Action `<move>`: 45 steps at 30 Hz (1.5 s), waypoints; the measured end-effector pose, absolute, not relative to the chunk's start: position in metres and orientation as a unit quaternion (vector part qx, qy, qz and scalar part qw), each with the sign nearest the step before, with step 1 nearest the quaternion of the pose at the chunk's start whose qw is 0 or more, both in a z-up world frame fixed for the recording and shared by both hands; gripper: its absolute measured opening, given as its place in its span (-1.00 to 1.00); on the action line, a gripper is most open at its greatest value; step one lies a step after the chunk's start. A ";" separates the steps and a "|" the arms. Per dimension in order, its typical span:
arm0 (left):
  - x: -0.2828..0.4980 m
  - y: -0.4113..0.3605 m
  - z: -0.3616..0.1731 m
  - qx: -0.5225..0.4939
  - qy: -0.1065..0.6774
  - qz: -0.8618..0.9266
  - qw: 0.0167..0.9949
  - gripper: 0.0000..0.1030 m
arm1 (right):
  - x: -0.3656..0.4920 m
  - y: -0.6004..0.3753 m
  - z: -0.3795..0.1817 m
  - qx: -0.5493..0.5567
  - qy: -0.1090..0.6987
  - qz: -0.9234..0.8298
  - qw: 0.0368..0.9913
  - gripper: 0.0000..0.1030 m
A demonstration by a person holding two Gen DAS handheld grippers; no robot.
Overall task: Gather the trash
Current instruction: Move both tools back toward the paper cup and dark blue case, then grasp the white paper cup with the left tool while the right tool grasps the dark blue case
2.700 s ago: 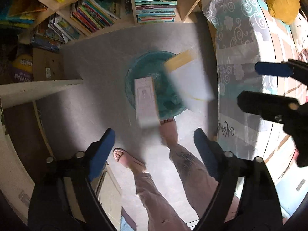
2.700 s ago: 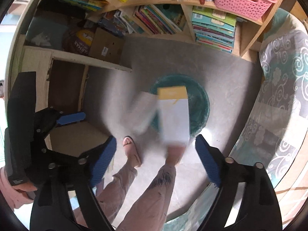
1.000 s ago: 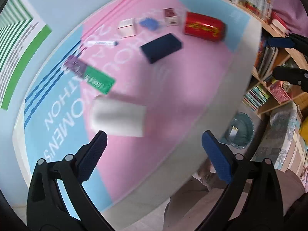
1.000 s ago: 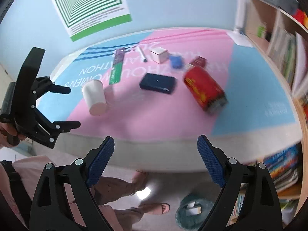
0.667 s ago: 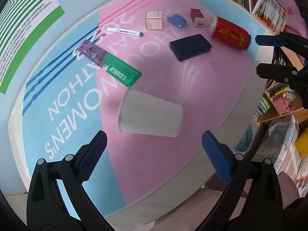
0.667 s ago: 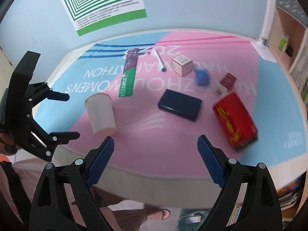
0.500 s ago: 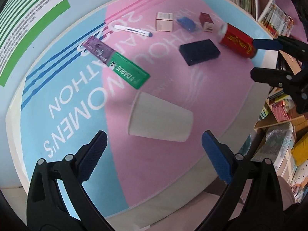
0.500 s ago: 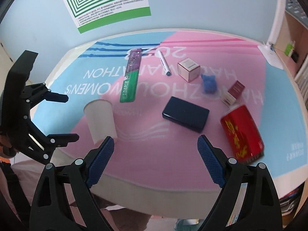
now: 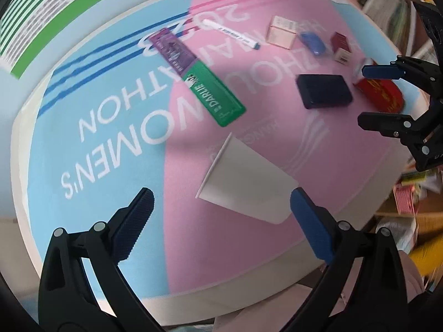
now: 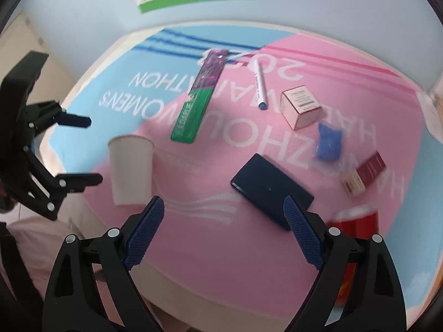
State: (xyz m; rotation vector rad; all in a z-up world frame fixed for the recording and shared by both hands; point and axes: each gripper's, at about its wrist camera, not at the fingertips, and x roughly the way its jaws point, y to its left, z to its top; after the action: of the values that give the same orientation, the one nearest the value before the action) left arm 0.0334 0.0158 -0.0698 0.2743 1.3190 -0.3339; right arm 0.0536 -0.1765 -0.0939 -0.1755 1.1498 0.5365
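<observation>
A white paper cup [image 9: 246, 182] lies on its side on the pink and blue table mat [image 9: 110, 127], just ahead of my open, empty left gripper [image 9: 221, 224]; it also shows in the right wrist view [image 10: 131, 170]. A red can [image 10: 357, 221] lies by my open, empty right gripper [image 10: 224, 229], partly hidden behind its right finger; it also shows in the left wrist view [image 9: 383, 96]. My right gripper [image 9: 384, 94] appears at the right of the left wrist view, my left gripper [image 10: 80, 149] at the left of the right wrist view.
On the mat lie a dark blue case [image 10: 272, 191], a green and purple toothpaste box [image 10: 198, 113], a marker pen [image 10: 260, 85], a small white box [image 10: 300, 108], a blue wrapper [image 10: 328, 144] and a dark red box [image 10: 365, 173]. Bookshelves [image 9: 387, 8] stand at the right.
Both grippers swung up from the floor bin to the table, then moved closer and lower. The cup now sits nearer my left gripper and the can nearer my right gripper.
</observation>
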 end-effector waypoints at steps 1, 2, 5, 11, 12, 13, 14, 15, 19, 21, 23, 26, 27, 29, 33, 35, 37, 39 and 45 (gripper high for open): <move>0.034 0.015 -0.072 0.114 0.614 -0.143 0.768 0.87 | 0.061 -0.177 -0.098 -0.093 0.541 0.265 0.793 0.70; 0.035 0.014 -0.074 0.103 0.619 -0.133 0.767 0.87 | 0.066 -0.178 -0.101 -0.101 0.543 0.275 0.787 0.70; 0.036 0.010 -0.082 0.076 0.635 -0.101 0.762 0.87 | 0.081 -0.181 -0.111 -0.134 0.549 0.307 0.766 0.70; 0.040 0.005 -0.099 0.028 0.652 -0.040 0.756 0.87 | 0.100 -0.182 -0.131 -0.204 0.552 0.353 0.727 0.68; 0.041 0.005 -0.102 0.025 0.653 -0.031 0.756 0.87 | 0.103 -0.182 -0.136 -0.215 0.553 0.356 0.722 0.67; 0.042 0.005 -0.104 0.022 0.655 -0.024 0.755 0.86 | 0.104 -0.182 -0.139 -0.224 0.553 0.361 0.717 0.67; 0.043 0.005 -0.107 0.015 0.658 -0.018 0.753 0.84 | 0.106 -0.182 -0.142 -0.229 0.552 0.365 0.714 0.65; 0.044 0.005 -0.110 0.010 0.661 -0.012 0.750 0.81 | 0.108 -0.181 -0.147 -0.237 0.553 0.370 0.708 0.62; 0.049 0.006 -0.122 -0.007 0.672 0.000 0.741 0.60 | 0.115 -0.176 -0.162 -0.268 0.562 0.379 0.685 0.41; 0.049 0.004 -0.126 -0.002 0.674 0.006 0.738 0.55 | 0.115 -0.176 -0.166 -0.276 0.563 0.385 0.677 0.41; 0.049 0.003 -0.130 -0.005 0.677 0.008 0.736 0.46 | 0.114 -0.174 -0.169 -0.291 0.558 0.392 0.671 0.41; 0.049 0.002 -0.134 -0.002 0.681 0.011 0.732 0.35 | 0.112 -0.171 -0.172 -0.309 0.549 0.401 0.665 0.37; 0.049 0.002 -0.136 -0.003 0.682 0.011 0.731 0.33 | 0.112 -0.170 -0.172 -0.314 0.546 0.402 0.665 0.35; 0.049 0.001 -0.138 -0.002 0.683 0.012 0.730 0.30 | 0.113 -0.169 -0.172 -0.322 0.541 0.402 0.665 0.19; 0.046 0.000 -0.140 0.008 0.681 0.012 0.732 0.27 | 0.118 -0.172 -0.171 -0.319 0.538 0.399 0.670 0.02; 0.046 0.000 -0.141 0.006 0.681 0.012 0.732 0.25 | 0.121 -0.173 -0.171 -0.314 0.540 0.400 0.671 0.02; 0.054 -0.007 -0.136 0.005 0.681 0.013 0.733 0.23 | 0.122 -0.175 -0.171 -0.315 0.539 0.401 0.671 0.02; 0.056 -0.007 -0.135 0.002 0.680 0.013 0.733 0.23 | 0.124 -0.176 -0.169 -0.313 0.538 0.400 0.673 0.02; 0.063 -0.003 -0.125 0.003 0.673 0.014 0.740 0.22 | 0.132 -0.178 -0.155 -0.295 0.533 0.402 0.683 0.02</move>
State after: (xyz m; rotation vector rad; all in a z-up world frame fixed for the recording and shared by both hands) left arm 0.0630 -0.0028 -0.1252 0.0070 1.4760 0.0315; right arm 0.1316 -0.1785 -0.1549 -0.6609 1.1953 0.9023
